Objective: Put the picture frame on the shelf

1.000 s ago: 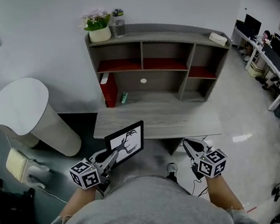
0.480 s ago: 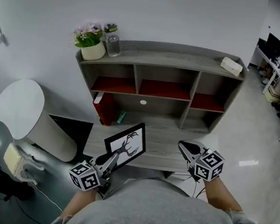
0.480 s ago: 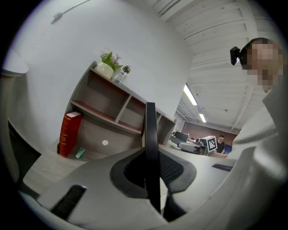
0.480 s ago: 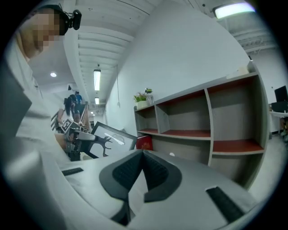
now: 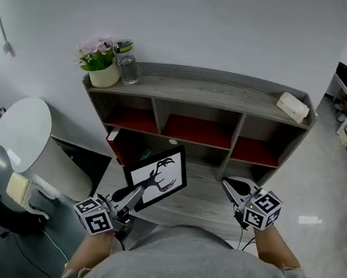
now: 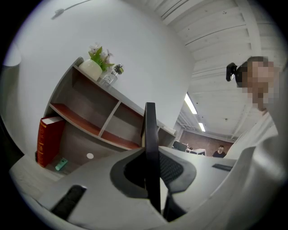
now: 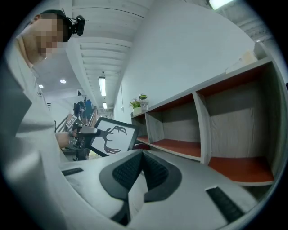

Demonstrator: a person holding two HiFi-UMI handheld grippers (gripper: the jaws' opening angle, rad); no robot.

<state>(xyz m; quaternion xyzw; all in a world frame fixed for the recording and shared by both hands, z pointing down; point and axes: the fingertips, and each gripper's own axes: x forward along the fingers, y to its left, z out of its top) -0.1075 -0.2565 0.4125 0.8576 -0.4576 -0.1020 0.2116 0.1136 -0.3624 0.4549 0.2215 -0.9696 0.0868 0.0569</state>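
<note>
Left claw, head view: the left gripper [image 5: 129,195] is clenched on the lower left corner of the picture frame [image 5: 156,177]. It holds the frame tilted in the air in front of the shelf [image 5: 215,91], without touching it.
Right claw, head view: the right gripper [image 5: 228,185] has its jaws pressed together with nothing in them. It is to the right of the frame and apart from it.
Frame, head view: a flat rectangle with a black border and a white sheet showing a black stag head with antlers.
Shelf, head view: grey wood grain, a curved top board and three compartments with red floors. A red book [image 5: 115,149] stands below at the left.
Top board, head view: a pale pot with pink flowers [image 5: 100,66] and a clear bottle [image 5: 126,65] at the left end, a pale block [image 5: 292,108] at the right end.
Writing, head view: dark print on the person's grey shirt [image 5: 197,261] is cut by the lower edge and is not legible. Each gripper's cube carries black-and-white square markers.
Left gripper view: the frame shows edge-on as a thin dark strip between two ribbed dark pads, and both press on it. Behind, the red book stands upright with a small green object [image 6: 61,164] beside it.
Right gripper view: the ribbed pads meet at their tips. Farther left, the frame faces this camera, held by the left gripper.
</note>
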